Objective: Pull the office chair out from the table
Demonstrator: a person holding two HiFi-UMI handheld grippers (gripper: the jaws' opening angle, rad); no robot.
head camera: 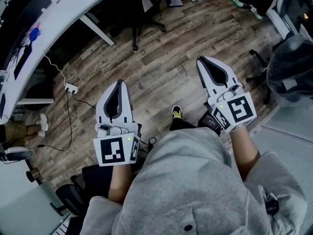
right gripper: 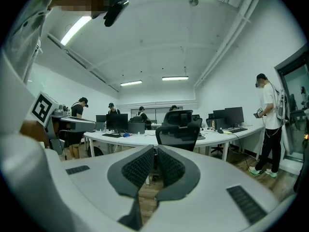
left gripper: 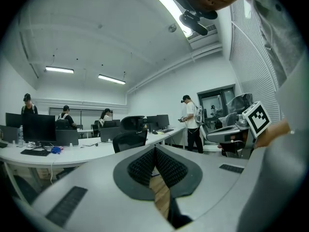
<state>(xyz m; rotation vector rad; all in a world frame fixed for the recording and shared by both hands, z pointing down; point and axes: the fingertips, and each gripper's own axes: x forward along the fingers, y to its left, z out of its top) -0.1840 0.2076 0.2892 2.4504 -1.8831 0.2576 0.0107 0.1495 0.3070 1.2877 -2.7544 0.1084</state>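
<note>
A person holds two grippers level over a wooden floor. The fingers of the left gripper and right gripper are pressed together, holding nothing. The black office chair sits tucked against the white desk, well ahead. Likely best approach: step close, part the fingers, clamp the backrest's top edge, then draw straight back.

the office chair stands against the table, well ahead of the left gripper and right gripper.
</note>
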